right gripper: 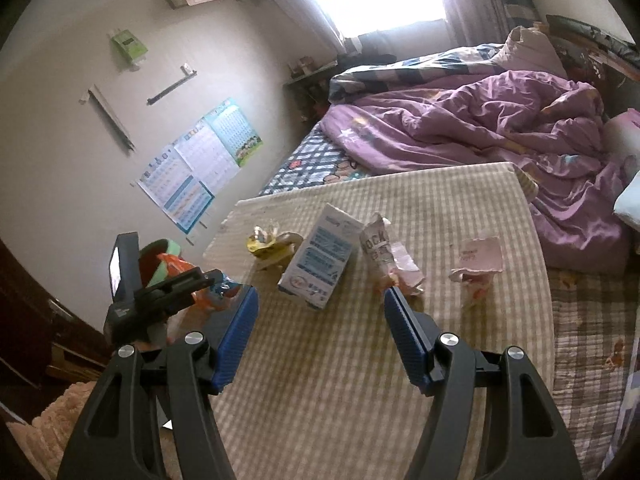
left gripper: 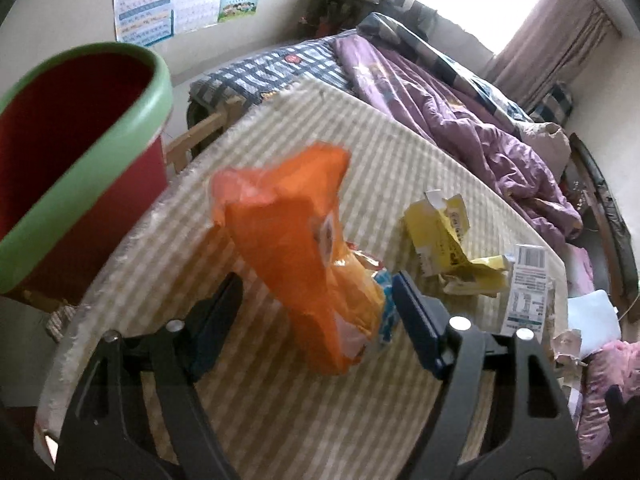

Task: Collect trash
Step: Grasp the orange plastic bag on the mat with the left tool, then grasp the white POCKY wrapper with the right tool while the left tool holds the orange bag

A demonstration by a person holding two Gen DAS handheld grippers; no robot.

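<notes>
- Left tongs (left gripper: 316,308) of mine stand about half wide with a crumpled orange plastic snack wrapper (left gripper: 296,248) between the blue pads; its lower edge seems to brush the right pad, but I cannot tell whether it is gripped.
- Right tongs (right gripper: 318,312) stand about half wide and hold nothing, above the beige checked table mat (right gripper: 360,380).
- That wrapper hangs above the mat, beside the red bin with a green rim (left gripper: 80,152), not yet over its mouth.
- Inside of the bin is hidden from me, so nothing counts as collected.
- Left on the mat: a torn yellow carton (left gripper: 444,240), a white and blue box (right gripper: 320,260), a crumpled white packet (right gripper: 380,252), and pink paper scraps (right gripper: 480,260).
</notes>
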